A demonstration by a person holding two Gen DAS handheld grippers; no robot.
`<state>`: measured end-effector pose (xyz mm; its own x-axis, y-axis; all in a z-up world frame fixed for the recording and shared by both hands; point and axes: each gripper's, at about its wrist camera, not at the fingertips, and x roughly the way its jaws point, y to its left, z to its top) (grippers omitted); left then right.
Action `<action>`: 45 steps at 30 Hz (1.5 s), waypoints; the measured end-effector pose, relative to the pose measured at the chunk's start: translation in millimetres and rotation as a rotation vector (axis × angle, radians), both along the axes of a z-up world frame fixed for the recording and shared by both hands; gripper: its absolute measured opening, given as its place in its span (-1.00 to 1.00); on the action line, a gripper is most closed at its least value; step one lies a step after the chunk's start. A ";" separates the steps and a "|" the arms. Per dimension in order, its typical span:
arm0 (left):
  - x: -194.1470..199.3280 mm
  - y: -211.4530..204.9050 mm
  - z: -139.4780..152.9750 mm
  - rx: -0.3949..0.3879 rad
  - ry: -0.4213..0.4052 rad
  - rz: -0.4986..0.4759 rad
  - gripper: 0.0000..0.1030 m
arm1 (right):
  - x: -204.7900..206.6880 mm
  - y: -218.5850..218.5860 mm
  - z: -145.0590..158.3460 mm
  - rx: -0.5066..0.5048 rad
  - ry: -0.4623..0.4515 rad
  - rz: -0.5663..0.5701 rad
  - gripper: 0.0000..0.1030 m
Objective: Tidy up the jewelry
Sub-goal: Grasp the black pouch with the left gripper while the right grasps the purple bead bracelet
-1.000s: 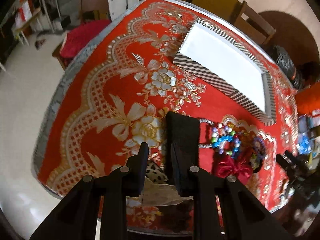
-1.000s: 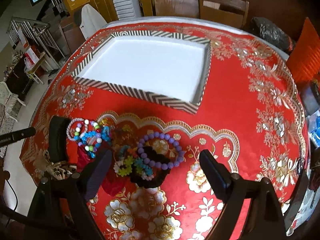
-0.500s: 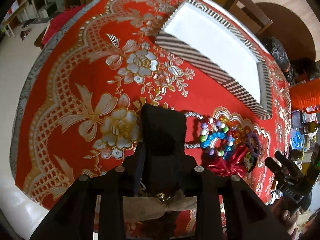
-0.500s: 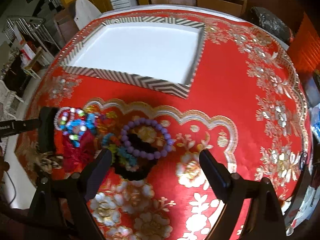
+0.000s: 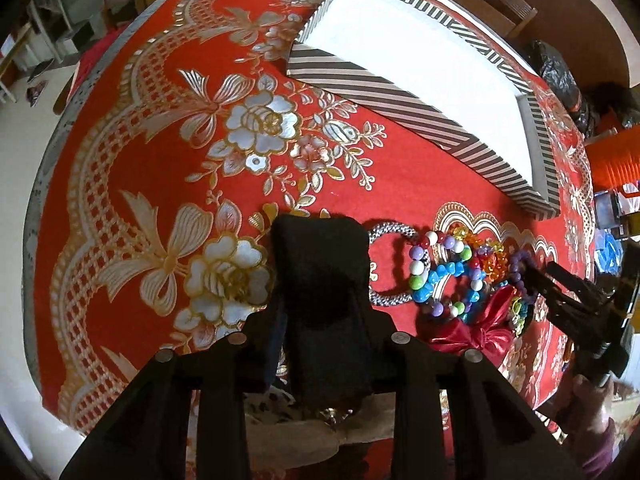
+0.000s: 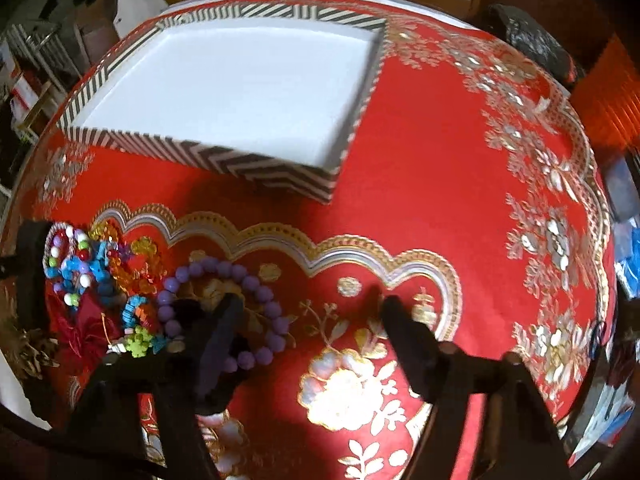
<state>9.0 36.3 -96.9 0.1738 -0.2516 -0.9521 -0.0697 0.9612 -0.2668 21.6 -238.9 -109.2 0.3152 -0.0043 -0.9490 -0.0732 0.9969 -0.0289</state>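
Black band (image 5: pixel 320 280) upright in left gripper (image 5: pixel 316 344)

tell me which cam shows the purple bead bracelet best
The right wrist view: the purple bead bracelet shows as nearly a full ring, with the right gripper's left jaw over part of it. The left wrist view catches only a few purple beads behind the pile.

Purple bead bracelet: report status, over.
Right gripper open, one jaw inside purple bead bracelet. Left gripper shut on black band. Striped tray holds nothing visible. Path unobstructed.
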 end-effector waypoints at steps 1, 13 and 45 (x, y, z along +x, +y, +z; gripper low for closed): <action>2.0 -1.5 0.3 -0.002 0.002 -0.003 -0.75 | -0.2 -0.3 0.0 0.003 -0.007 -0.001 0.30; 9.6 -1.0 -1.9 -0.062 -0.011 -0.015 -0.77 | 1.0 -2.6 9.6 0.073 -0.033 0.007 -0.54; 53.5 8.5 84.3 -0.053 -0.223 -0.048 -1.00 | 5.3 -6.0 14.9 0.115 0.004 0.064 -0.81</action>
<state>62.5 44.8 -12.6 0.3648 -0.3135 -0.8767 0.0425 0.9462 -0.3207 26.9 -245.0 -94.3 0.3073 0.1244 -0.9434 -0.1369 0.9869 0.0855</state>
